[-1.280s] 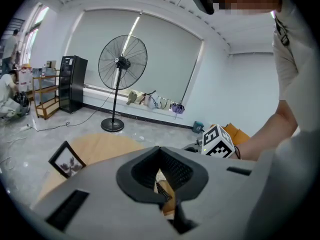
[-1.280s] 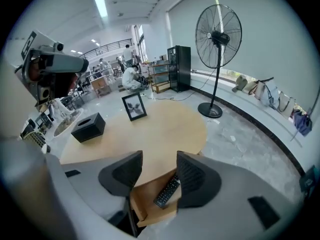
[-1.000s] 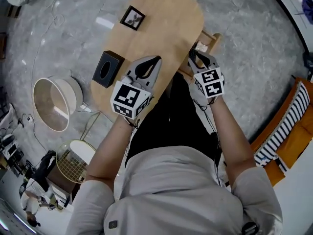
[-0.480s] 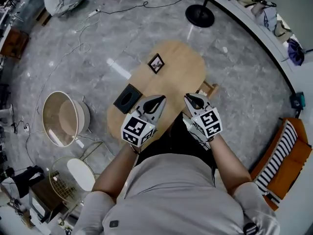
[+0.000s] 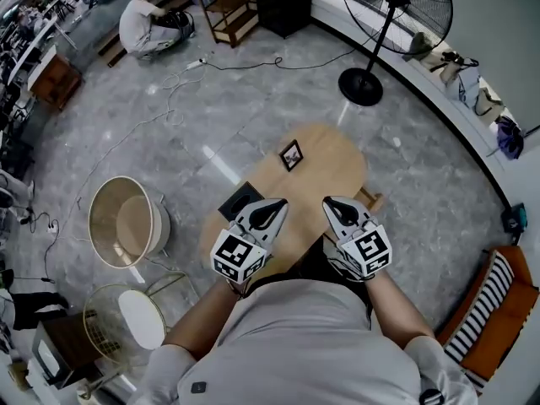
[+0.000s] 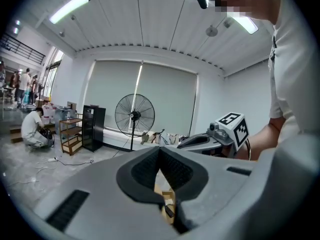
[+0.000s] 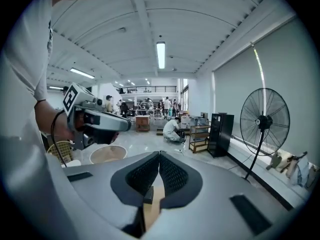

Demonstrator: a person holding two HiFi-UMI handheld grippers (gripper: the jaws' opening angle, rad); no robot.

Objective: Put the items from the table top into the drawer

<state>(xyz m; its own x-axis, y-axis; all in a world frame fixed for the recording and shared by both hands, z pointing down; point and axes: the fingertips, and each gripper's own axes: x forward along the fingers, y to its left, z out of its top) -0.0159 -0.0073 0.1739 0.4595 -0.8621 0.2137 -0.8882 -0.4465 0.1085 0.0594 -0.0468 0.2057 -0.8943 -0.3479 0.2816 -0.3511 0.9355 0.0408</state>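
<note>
In the head view, two items lie on the surface point(image 5: 331, 165): one picture frame point(image 5: 292, 154) at its far part and one black box point(image 5: 240, 200) at its left edge. The left tool point(image 5: 275, 203) and right tool point(image 5: 330, 202) are held near level over its near end. The left gripper view shows the left tool pressed together on nothing, and the right gripper view shows the right tool, just closed, pressed together and likewise empty.

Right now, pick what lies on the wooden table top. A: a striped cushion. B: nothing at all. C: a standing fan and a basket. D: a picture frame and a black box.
D: the head view shows the picture frame and the black box lying apart on the wooden table.
</note>
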